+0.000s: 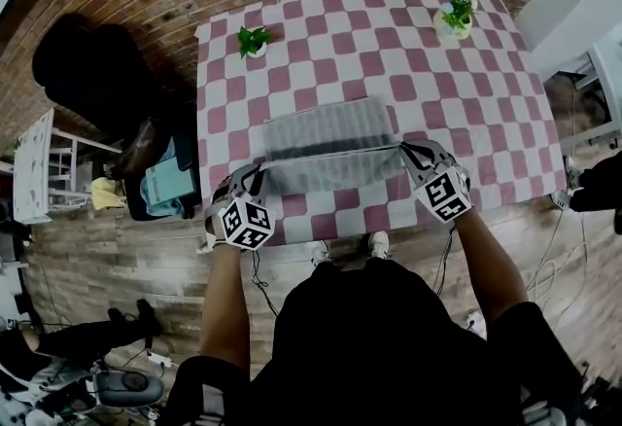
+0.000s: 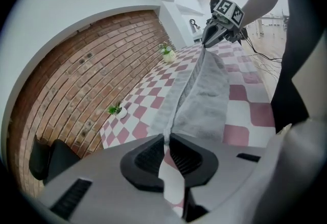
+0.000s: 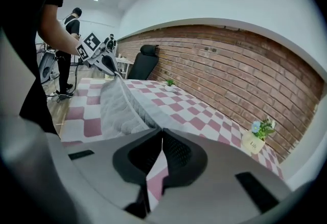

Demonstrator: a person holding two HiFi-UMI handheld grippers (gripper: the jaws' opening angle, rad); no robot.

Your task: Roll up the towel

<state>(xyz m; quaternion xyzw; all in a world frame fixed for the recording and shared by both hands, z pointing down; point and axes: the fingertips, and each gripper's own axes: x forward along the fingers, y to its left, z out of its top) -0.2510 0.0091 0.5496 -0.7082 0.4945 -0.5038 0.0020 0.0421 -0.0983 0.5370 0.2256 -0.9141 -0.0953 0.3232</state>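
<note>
At the bottom centre of the frame the left gripper (image 2: 167, 139) has its two black ribbed jaws closed on the edge of a grey terry towel (image 2: 204, 100). The cloth runs away from the jaws as a long, folded band towards the upper right, where the right gripper (image 2: 206, 43), topped by a cube with square markers (image 2: 228, 11), meets its far end. Under the towel lies a pink-and-white checked tablecloth (image 2: 245, 92). A small green plant in a white pot (image 2: 118, 110) stands at left of centre, a second potted plant (image 2: 167, 53) farther up. A red brick wall (image 2: 82, 85) curves across the left, with a black chair (image 2: 46, 159) at lower left.
</note>
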